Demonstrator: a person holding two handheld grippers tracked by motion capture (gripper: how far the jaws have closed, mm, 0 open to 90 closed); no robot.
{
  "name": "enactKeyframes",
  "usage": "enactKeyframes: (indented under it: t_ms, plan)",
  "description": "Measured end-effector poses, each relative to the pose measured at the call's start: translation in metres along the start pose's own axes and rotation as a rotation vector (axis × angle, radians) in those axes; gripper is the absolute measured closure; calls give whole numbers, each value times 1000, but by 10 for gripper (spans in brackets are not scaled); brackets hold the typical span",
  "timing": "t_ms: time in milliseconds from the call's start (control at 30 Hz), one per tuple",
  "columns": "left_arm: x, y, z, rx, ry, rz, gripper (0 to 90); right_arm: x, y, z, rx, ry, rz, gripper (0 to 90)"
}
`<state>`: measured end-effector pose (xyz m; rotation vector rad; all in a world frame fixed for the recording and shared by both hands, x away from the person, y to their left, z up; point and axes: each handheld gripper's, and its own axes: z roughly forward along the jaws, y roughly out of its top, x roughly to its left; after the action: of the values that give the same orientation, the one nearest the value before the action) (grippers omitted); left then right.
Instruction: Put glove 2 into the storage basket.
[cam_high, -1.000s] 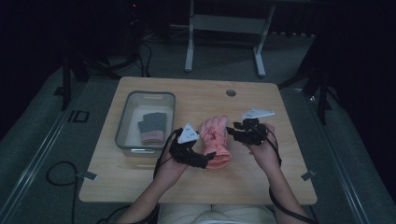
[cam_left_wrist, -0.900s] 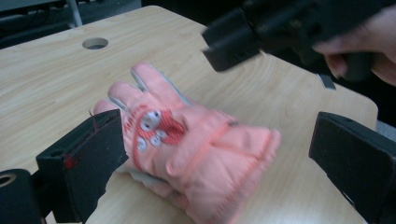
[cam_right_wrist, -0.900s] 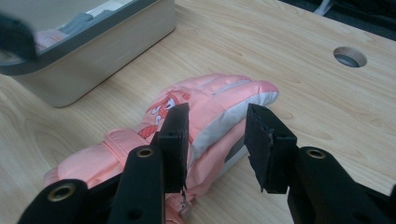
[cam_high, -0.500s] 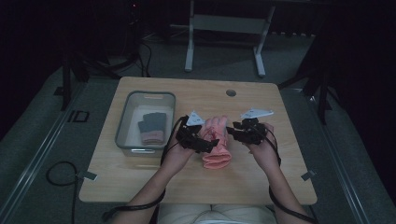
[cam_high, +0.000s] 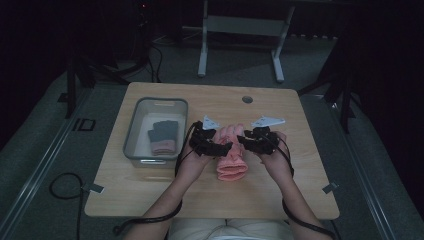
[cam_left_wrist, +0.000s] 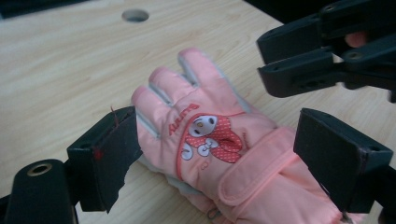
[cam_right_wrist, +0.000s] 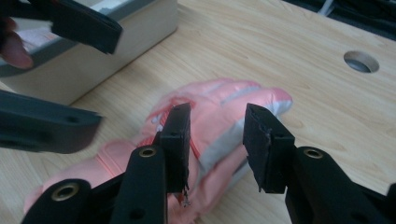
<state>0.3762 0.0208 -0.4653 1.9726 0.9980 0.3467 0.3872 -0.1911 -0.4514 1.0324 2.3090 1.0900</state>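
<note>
A pink child's glove (cam_high: 231, 156) lies back-up on the wooden table, a cartoon patch on it (cam_left_wrist: 205, 135), fingers pointing away from the person. My left gripper (cam_left_wrist: 217, 154) straddles its hand part. Its jaws have just been closing a little, but both pads still stand clear of the fabric, so it is open. My right gripper (cam_right_wrist: 217, 135) hovers at the glove's (cam_right_wrist: 219, 107) right side, jaws partly apart and gripping nothing. The two gripper tips (cam_high: 226, 147) (cam_high: 243, 141) nearly face each other over the glove.
A clear plastic bin (cam_high: 140, 120) stands left of the glove and holds a grey glove with a pink cuff (cam_high: 162, 136). A round cable hole (cam_high: 247, 99) sits at the table's far side. Bare wood lies right of and in front of the hands.
My left gripper has moved away from the person and rightward, coming over the pink glove. The right gripper and the glove have stayed in place.
</note>
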Motion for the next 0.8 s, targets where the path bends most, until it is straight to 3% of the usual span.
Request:
enactKeyframes:
  t_ms: [133,200,267,367,433,500,567,667,700,800]
  plan:
    - [1,0,8,48,20,-30,150,1,4,5,1,-2,1,615]
    - [1,-2,12,68,46,-24,170,3,1,10,13,-42,-18,602]
    - [4,-5,18,99,45,-53,174,1,-3,16,21,-16,13,591]
    - [9,-11,24,118,23,-102,184,3,-10,23,46,-16,19,547]
    - [17,-16,30,129,-5,-163,194,3,-13,26,55,-6,29,504]
    - [23,-22,39,151,-23,-214,199,-1,-16,30,82,-31,33,463]
    - [27,-27,45,155,-82,-248,226,-8,-21,38,124,-32,61,390]
    - [33,-37,59,176,-130,-307,261,-18,-30,49,193,21,122,353]
    - [34,-39,62,177,-126,-322,263,-21,-32,52,206,36,133,352]
    - [40,-45,71,190,-167,-379,266,-28,-37,59,246,92,216,340]
